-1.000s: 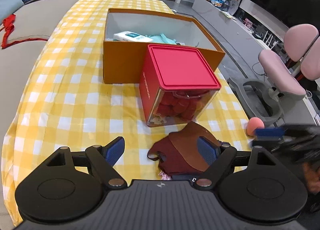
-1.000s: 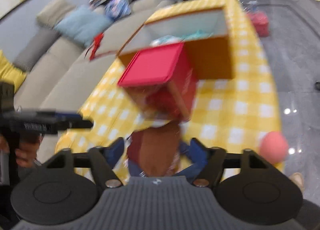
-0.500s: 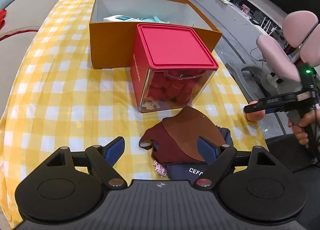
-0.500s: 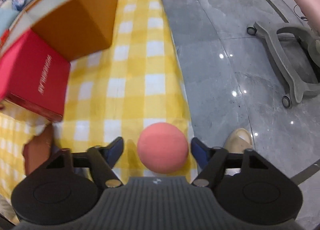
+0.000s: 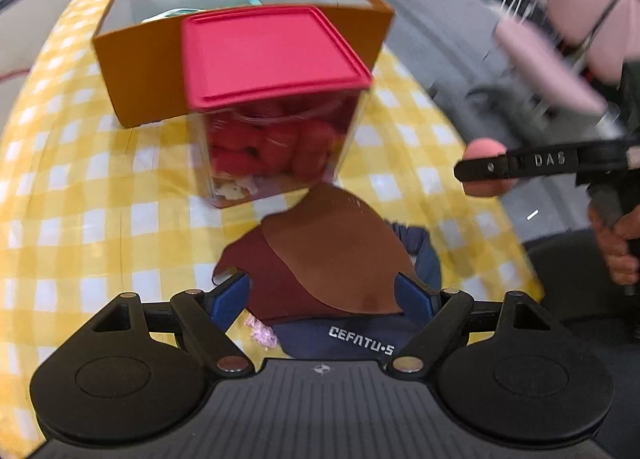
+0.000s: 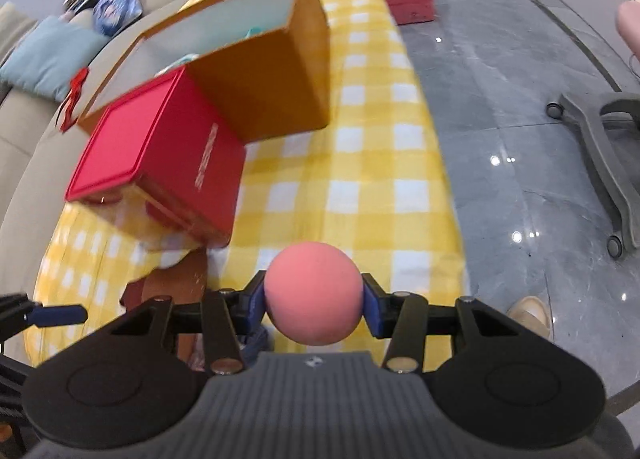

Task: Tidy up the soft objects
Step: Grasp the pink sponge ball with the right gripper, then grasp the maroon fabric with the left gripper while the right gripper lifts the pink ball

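Observation:
A pink foam ball (image 6: 314,291) sits between the blue pads of my right gripper (image 6: 314,299) near the table's right edge. Its jaws are closing and both pads touch the ball's sides. The left wrist view shows the same ball (image 5: 486,147) and gripper at far right. My left gripper (image 5: 323,299) is open, low over a pile of soft face masks: a brown one (image 5: 332,251) on top, a maroon one (image 5: 260,271) and a navy one (image 5: 360,335) beneath. The pile lies between its fingers, with no pad pressing on it.
A clear container with a red lid (image 5: 272,59), full of red soft things, stands behind the masks. Behind it is an open orange box (image 5: 136,71). The yellow checked tablecloth (image 5: 80,219) ends at the right, above grey floor (image 6: 520,139) with a chair base (image 6: 600,147) and a shoe (image 6: 528,315).
The right gripper's jaws have narrowed onto the pink ball, which sat loose between them half a second ago. The left gripper has come lower and closer over the mask pile.

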### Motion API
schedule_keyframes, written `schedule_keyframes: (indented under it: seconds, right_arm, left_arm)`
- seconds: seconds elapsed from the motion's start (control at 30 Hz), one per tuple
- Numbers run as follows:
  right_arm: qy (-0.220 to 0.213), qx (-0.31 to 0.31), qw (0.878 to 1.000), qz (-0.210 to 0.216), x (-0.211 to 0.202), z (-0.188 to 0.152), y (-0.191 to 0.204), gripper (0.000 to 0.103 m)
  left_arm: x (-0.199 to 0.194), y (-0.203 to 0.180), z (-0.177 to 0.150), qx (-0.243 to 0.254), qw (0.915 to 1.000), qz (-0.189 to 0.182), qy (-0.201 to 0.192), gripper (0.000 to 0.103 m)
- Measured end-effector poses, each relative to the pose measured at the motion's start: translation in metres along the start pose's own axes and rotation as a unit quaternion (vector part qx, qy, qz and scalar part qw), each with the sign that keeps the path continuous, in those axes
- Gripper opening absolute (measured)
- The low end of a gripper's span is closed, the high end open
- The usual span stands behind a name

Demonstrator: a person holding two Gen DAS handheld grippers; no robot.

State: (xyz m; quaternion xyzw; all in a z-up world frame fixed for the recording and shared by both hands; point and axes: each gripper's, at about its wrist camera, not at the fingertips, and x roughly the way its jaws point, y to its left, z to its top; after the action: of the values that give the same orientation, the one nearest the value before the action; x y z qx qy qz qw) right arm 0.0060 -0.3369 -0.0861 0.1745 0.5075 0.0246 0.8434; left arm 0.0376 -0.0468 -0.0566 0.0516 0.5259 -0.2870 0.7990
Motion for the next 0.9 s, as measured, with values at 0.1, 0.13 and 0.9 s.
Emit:
schedule_keyframes:
  seconds: [0.1,0.13,0.9]
  right_arm:
    - [0.000,0.013,0.999,0.030,-0.002,-0.001,-0.006,0.048]
    - [-0.003,0.018,0.999,0.035,-0.006,-0.002,-0.007,0.048]
    - [0.000,0.033,0.990,0.135,-0.013,-0.003,-0.013,0.048]
  left_arm:
    - [0.008,-0.035,0.005,0.032,0.9982,0.047,0.020,0.096]
    - [0.013,-0.048,0.006,0.039,0.9975,0.056,0.022,0.096]
    - [0.063,-0.053,0.019,-0.036,0.9911,0.125,0.028,0.009]
